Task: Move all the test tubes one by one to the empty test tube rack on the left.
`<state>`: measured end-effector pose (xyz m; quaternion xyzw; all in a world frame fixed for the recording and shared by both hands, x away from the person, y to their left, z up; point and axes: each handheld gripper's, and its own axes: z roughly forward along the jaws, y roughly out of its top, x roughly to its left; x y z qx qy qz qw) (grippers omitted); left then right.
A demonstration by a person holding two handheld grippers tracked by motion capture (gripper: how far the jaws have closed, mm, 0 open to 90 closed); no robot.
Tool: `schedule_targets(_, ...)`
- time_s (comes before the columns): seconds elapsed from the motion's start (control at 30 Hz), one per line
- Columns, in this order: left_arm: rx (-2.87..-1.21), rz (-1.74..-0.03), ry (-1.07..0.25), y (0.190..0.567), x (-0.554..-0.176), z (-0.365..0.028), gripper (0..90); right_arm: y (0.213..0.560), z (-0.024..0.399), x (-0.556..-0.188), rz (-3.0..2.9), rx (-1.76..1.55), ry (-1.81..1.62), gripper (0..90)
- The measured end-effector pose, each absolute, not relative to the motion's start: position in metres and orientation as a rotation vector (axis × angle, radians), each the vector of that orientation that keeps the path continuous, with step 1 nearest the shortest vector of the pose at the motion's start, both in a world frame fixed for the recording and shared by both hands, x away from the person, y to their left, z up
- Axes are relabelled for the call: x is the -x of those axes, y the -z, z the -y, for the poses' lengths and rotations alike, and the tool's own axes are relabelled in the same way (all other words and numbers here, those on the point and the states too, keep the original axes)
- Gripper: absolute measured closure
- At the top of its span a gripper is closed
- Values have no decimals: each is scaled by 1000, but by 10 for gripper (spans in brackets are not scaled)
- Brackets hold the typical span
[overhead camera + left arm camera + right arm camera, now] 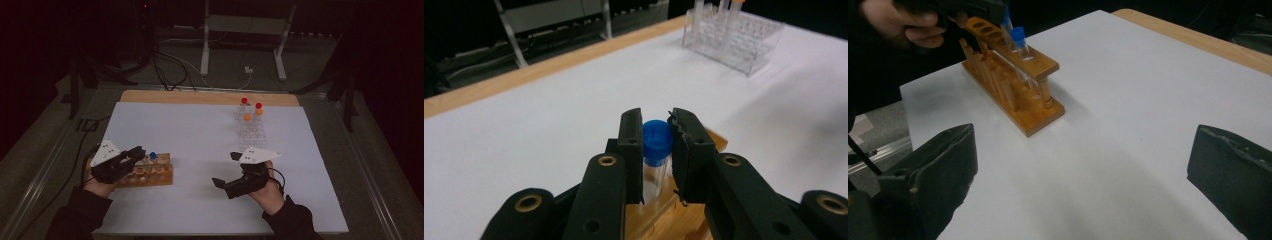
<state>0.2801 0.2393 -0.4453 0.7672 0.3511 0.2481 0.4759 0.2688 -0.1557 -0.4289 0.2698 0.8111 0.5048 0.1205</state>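
High view, hands: two dark-sleeved forearms are seen at the bottom edge, each hand carrying a gripper.
High view, left gripper (pixel 136 156): held over the wooden rack (pixel 150 175) at the left of the white bench (pixel 200 130), its tip at a blue-capped tube (pixel 153 156).
High view, right gripper (pixel 226 169): held low over bare bench, well apart from the rack.
High view, far side: a clear rack (pixel 250 127) with red- and orange-capped tubes is set near the back edge; details are dim.
Left gripper view, grip: the jaws are clenched on the blue-capped tube (pixel 657 142), one pad on each side of the cap.
Left gripper view, tube: upright, with its lower end over or in the wooden rack (pixel 664 210); which cannot be told.
Right gripper view, jaws: spread wide apart, with nothing between them.
Right gripper view, rack: the wooden rack (pixel 1013 90) stands on the bench, a blue-capped tube (pixel 1020 42) at its near end, seemingly a second one beside it.
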Motion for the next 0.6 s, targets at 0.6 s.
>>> schedule_targets(0.6, -1895, -874, -561, 454, -282, -240, 656, 427, 157, -270, -2367, -783, -1480, 0)
